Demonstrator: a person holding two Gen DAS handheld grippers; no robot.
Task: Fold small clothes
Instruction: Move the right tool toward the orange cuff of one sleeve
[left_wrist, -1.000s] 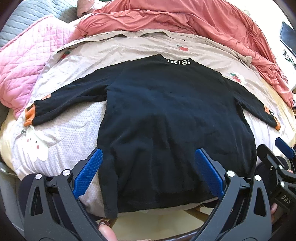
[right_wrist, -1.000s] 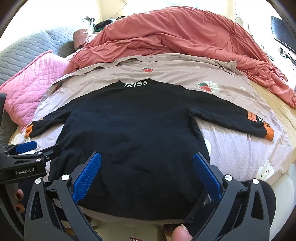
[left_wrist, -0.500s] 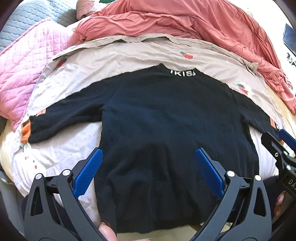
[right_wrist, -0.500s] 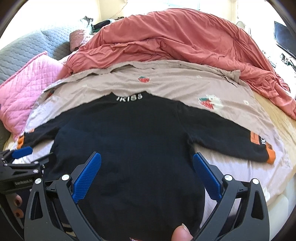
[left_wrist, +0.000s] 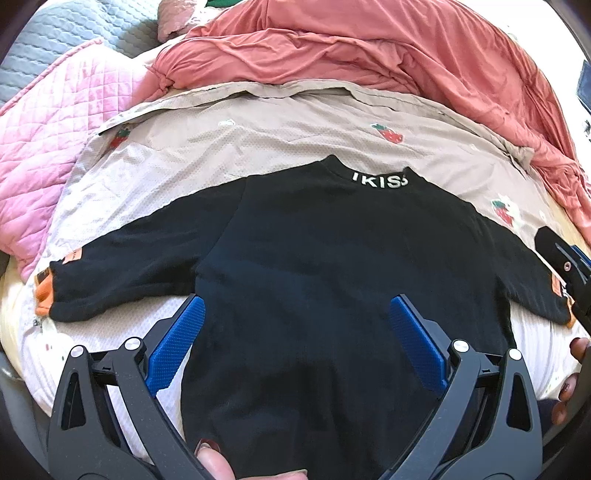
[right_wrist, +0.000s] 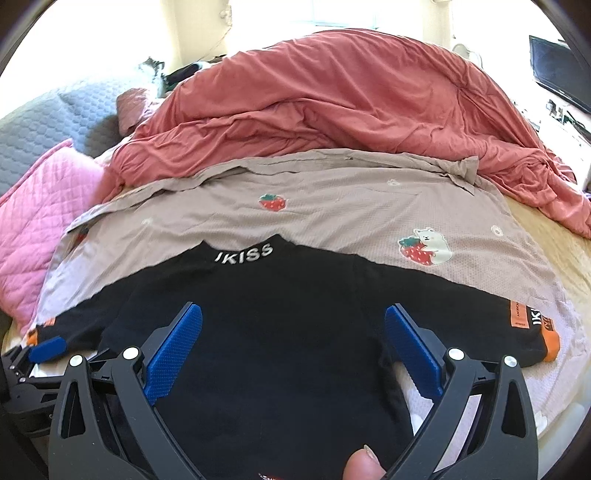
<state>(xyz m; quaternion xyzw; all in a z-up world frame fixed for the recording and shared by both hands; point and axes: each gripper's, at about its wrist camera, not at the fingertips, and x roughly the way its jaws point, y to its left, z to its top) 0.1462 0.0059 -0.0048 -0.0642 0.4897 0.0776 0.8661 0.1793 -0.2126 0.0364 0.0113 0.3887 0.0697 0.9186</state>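
Both fingers (left_wrist: 177, 347) wide over sweater (left_wrist: 332, 258)

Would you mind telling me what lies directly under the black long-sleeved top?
The black long-sleeved top lies flat on a beige strawberry-print cloth, which shows around its collar and sleeves. What the cloth covers beneath the top cannot be seen.

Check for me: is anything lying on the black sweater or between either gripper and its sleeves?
Nothing visible. The black sweater lies flat and bare on the strawberry-print sheet. Left gripper and right gripper both hover over its body with jaws wide open; both sleeves are uncovered. The red duvet sits well behind the collar.
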